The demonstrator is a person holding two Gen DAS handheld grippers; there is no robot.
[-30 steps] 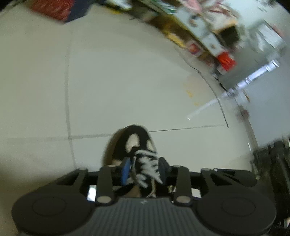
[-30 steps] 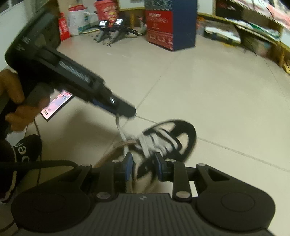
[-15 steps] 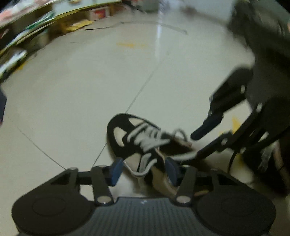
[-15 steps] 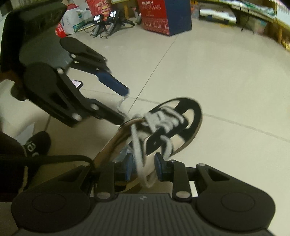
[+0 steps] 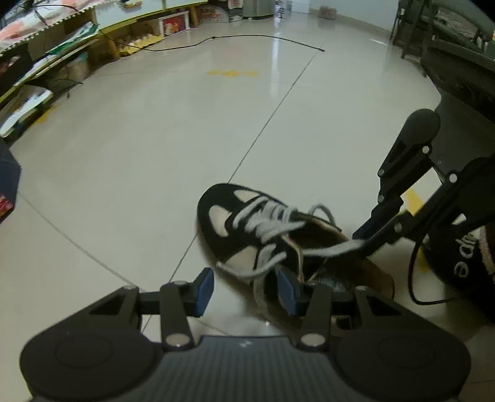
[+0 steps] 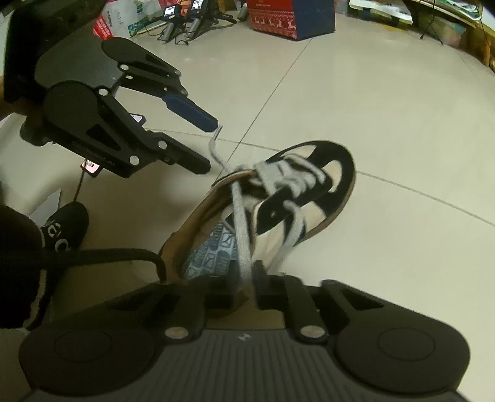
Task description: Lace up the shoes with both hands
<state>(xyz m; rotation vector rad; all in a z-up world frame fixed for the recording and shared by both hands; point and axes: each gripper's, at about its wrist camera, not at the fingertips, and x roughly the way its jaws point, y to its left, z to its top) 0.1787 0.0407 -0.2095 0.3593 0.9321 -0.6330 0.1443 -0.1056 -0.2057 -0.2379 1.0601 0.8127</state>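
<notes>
A black and cream sneaker [image 5: 247, 228] [image 6: 309, 185] lies on the tiled floor, heel toward both grippers. My right gripper [image 6: 247, 293] [image 5: 362, 239] is shut on a grey lace [image 6: 239, 222] [image 5: 334, 249], which runs taut from the top eyelets. My left gripper [image 5: 244, 290] [image 6: 210, 145] hovers at the shoe's other side. Its blue pads [image 5: 202, 290] stand apart and are closing a little. The other lace end [image 6: 216, 145] sticks up between its fingers, and the pads do not press on it.
A person's foot in a black sock with white letters [image 5: 464, 263] [image 6: 62, 228] rests beside the shoe. A black cable [image 6: 130, 256] loops near the heel. A phone [image 6: 92, 167] lies on the floor. A red and blue box [image 6: 290, 18] and low shelves [image 5: 46, 62] line the edges.
My right gripper has shut on the lace that hung between its pads. The left gripper rolled and swung from behind the shoe to its side, then held nearly still.
</notes>
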